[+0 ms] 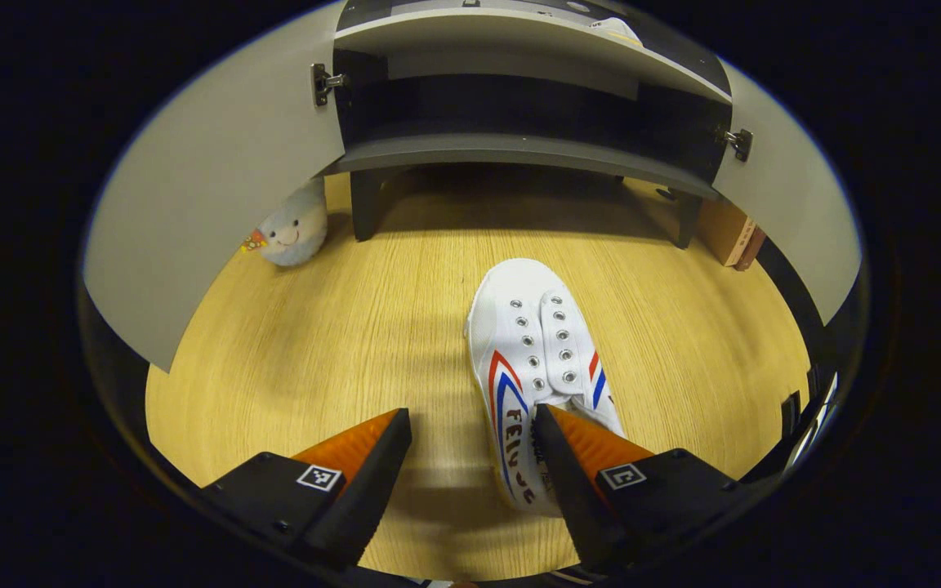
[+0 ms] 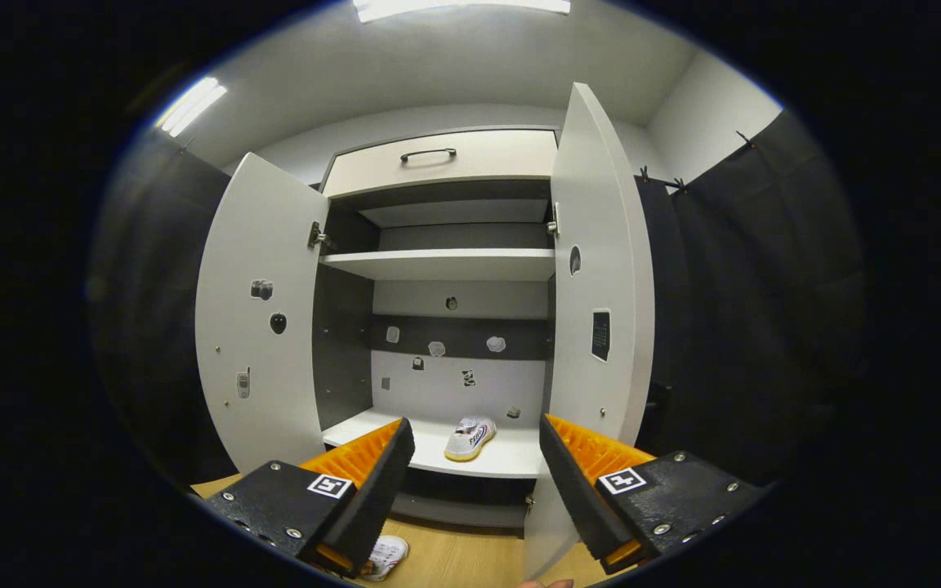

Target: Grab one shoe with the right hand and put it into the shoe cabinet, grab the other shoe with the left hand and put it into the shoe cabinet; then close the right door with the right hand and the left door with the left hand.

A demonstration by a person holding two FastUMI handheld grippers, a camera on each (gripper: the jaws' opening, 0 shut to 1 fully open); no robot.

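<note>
Left gripper (image 1: pixel 470 433): jaws spread, right finger at the heel of the floor sneaker (image 1: pixel 537 367).
Floor sneaker: white canvas, toe toward shoe cabinet (image 1: pixel 519 151), long axis along the view.
Right gripper (image 2: pixel 474 445): jaws apart, empty.
Shelved sneaker (image 2: pixel 470 438): on the bottom shelf, doors open.

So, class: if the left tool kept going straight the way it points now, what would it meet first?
Most likely the white shoe on the wooden floor. The open left tool already has one finger over the shoe's heel end; depth is unclear.
</note>
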